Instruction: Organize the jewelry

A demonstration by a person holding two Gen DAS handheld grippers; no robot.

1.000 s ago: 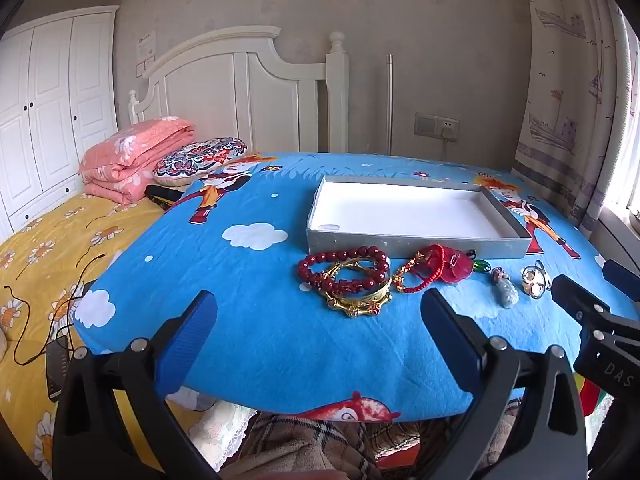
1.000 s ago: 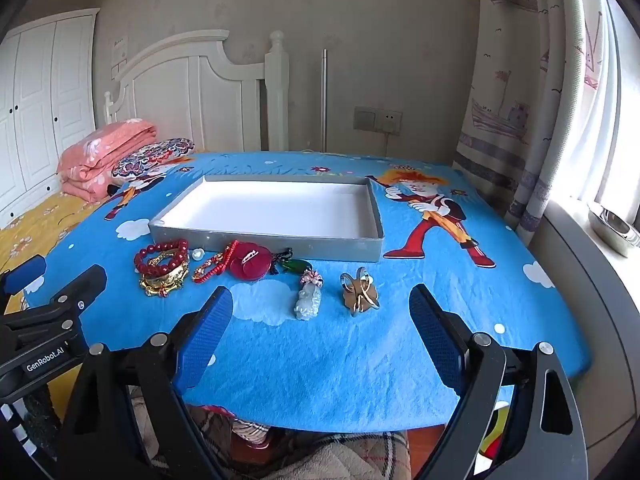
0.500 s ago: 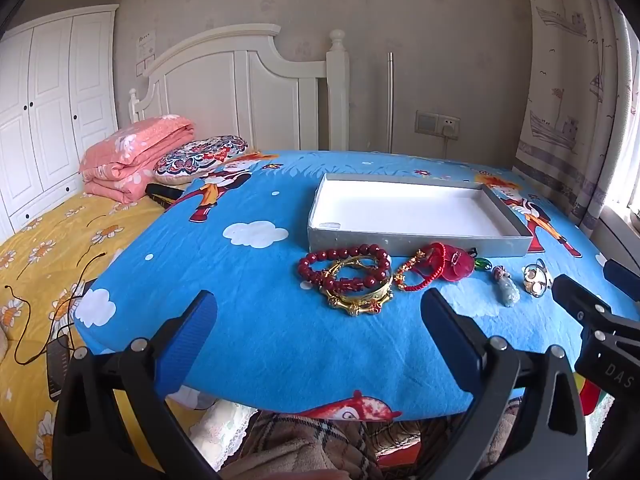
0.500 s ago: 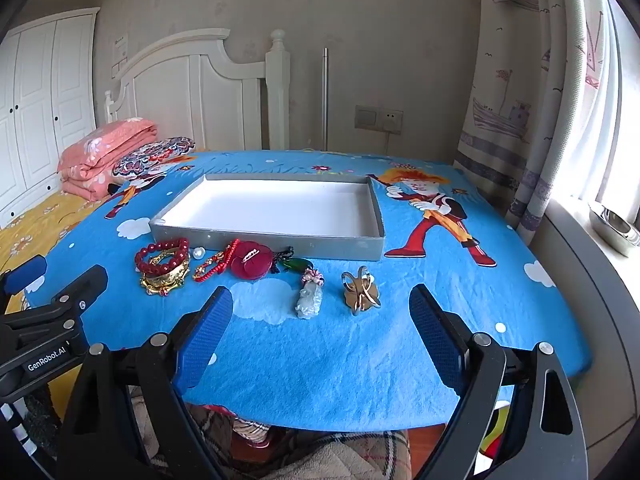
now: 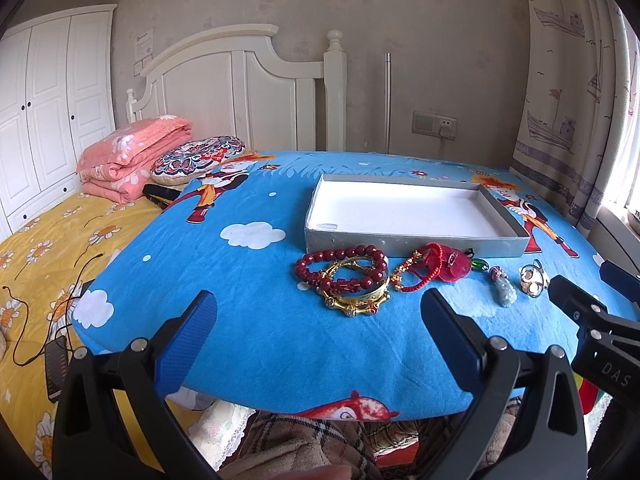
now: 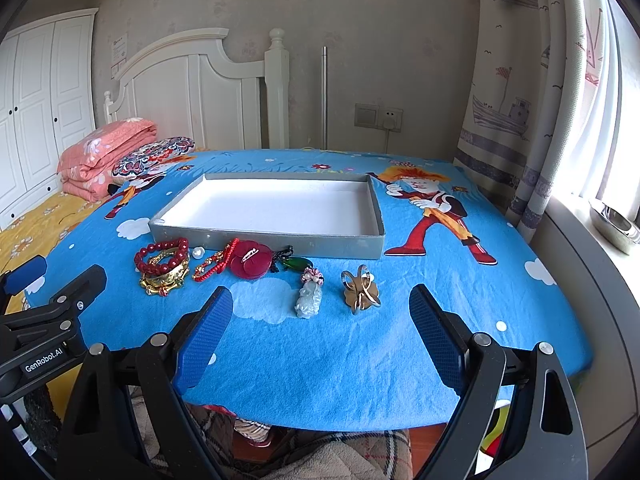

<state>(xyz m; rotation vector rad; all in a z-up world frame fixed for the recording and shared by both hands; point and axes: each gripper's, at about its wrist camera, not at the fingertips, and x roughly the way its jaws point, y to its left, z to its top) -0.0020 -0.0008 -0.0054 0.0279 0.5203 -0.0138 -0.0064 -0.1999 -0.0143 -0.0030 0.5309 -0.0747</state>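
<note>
Our jewelry lies in a row on the blue cartoon-print tablecloth (image 6: 360, 344), just in front of the near wall of the shallow grey tray (image 6: 264, 236), whose white floor is bare. From the left we see a dark red bead bracelet (image 5: 340, 268) resting on a gold bangle (image 5: 360, 300), a small pearl (image 6: 197, 253), a red cord bracelet (image 6: 214, 268), a round maroon pendant (image 6: 250, 264), a green stone (image 6: 297, 263), a pale jade carving (image 6: 309, 300) and a gold crossed ring (image 6: 360, 289). We hold the left gripper (image 5: 320, 336) level before the beads, jaws spread wide and holding nothing. Our right gripper (image 6: 320, 330) hovers likewise, wide apart and unloaded, facing the jade and ring, short of both.
</note>
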